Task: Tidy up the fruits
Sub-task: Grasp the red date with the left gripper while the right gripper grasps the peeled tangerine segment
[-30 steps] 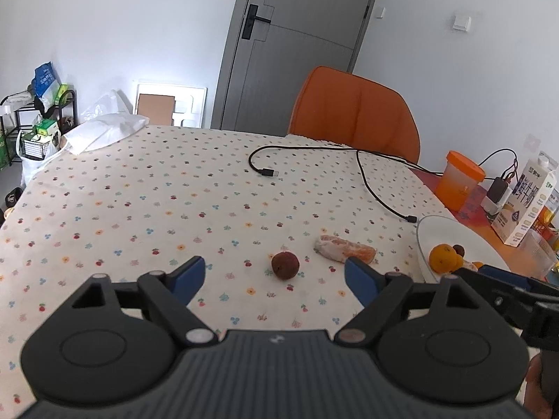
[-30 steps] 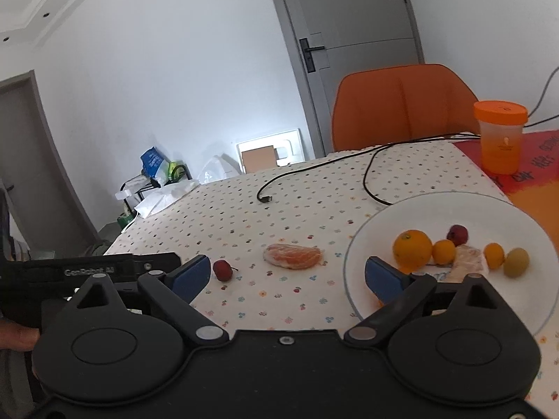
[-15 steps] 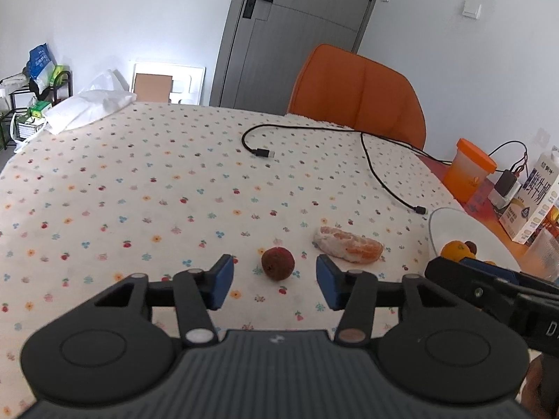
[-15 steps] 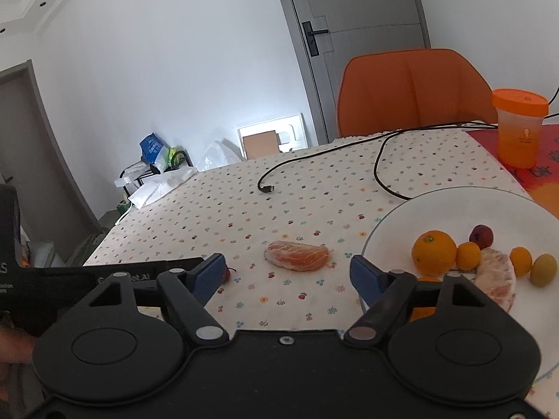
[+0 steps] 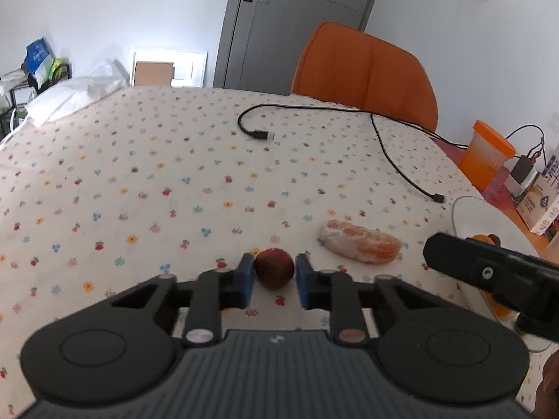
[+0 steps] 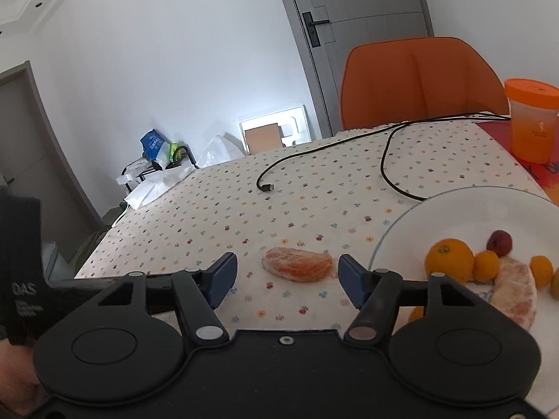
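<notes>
The small round dark-red fruit point(image 5: 274, 273) sits on the worktop point(image 5: 139, 181), which is covered by a cream cloth printed with little flowers and cherries, and it lies right between the blue pads of the left tongs point(image 5: 273, 281); the pads are drawn in close against its two sides, with the fruit resting on the cloth. Just to its right lies a peeled orange segment with white pith point(image 5: 360, 246), and in the right wrist view that same piece lies ahead of the right tongs point(image 6: 286, 274), which are spread wide and hold nothing. Right of the segment stands a white round plate point(image 6: 454, 206) carrying a large orange, smaller oranges, a small red fruit and another peeled piece. Farther back, a black cable point(image 5: 391, 153) trails across the cloth, with a translucent orange-lidded cup point(image 6: 532, 122) and an orange chair point(image 5: 363, 76) beyond.
</notes>
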The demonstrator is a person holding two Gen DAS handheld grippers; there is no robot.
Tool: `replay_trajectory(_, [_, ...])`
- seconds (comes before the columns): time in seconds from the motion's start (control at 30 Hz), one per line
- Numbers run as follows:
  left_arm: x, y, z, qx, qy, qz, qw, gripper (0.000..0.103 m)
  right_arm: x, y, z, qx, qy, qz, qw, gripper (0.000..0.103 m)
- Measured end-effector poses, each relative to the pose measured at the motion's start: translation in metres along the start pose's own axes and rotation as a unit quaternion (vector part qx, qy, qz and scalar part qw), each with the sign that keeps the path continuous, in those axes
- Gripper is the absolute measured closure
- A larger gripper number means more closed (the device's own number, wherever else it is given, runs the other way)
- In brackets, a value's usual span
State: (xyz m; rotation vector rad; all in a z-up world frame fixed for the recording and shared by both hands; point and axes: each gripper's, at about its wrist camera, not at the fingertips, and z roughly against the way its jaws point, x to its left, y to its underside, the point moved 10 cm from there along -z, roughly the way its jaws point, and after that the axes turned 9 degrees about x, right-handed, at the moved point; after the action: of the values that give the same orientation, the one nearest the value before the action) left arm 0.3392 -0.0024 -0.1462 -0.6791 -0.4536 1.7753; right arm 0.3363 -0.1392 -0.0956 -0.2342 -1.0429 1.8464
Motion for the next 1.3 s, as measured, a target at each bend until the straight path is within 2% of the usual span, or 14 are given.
replay_trajectory(0.43, [0.032, -0.004, 0.022, -0.022, -0.005, 0.028, 0.9994, 0.080, 0.020, -0.005, -0.023, 0.019, -0.003, 0.015, 1.000, 0.039])
replay_trajectory(0.73, [0.058, -0.003, 0.039, -0.038, -0.006, 0.049, 0.9980, 0.080, 0.028, 0.002, -0.042, 0.044, 0.029, 0.011, 0.999, 0.037])
replay_trajectory(0.87, [0.064, -0.003, 0.044, -0.041, -0.001, 0.051, 0.9978, 0.080, 0.025, 0.006, -0.051, 0.058, 0.061, 0.006, 0.996, 0.037])
replay_trajectory(0.97, [0.068, -0.002, 0.047, -0.045, 0.004, 0.054, 0.9975, 0.080, 0.022, 0.007, -0.055, 0.057, 0.084, 0.005, 0.995, 0.030])
replay_trajectory(1.17, [0.078, -0.001, 0.049, -0.047, 0.005, 0.061, 0.9970, 0.080, 0.019, 0.007, -0.068, 0.061, 0.116, 0.013, 0.991, 0.028])
replay_trajectory(1.23, [0.083, -0.002, 0.049, -0.048, 0.004, 0.064, 0.9968, 0.080, 0.020, 0.006, -0.072, 0.060, 0.122, 0.017, 0.991, 0.022])
replay_trajectory(1.3, [0.087, -0.003, 0.050, -0.049, 0.004, 0.066, 0.9966, 0.080, 0.021, 0.004, -0.077, 0.061, 0.127, 0.024, 0.990, 0.021])
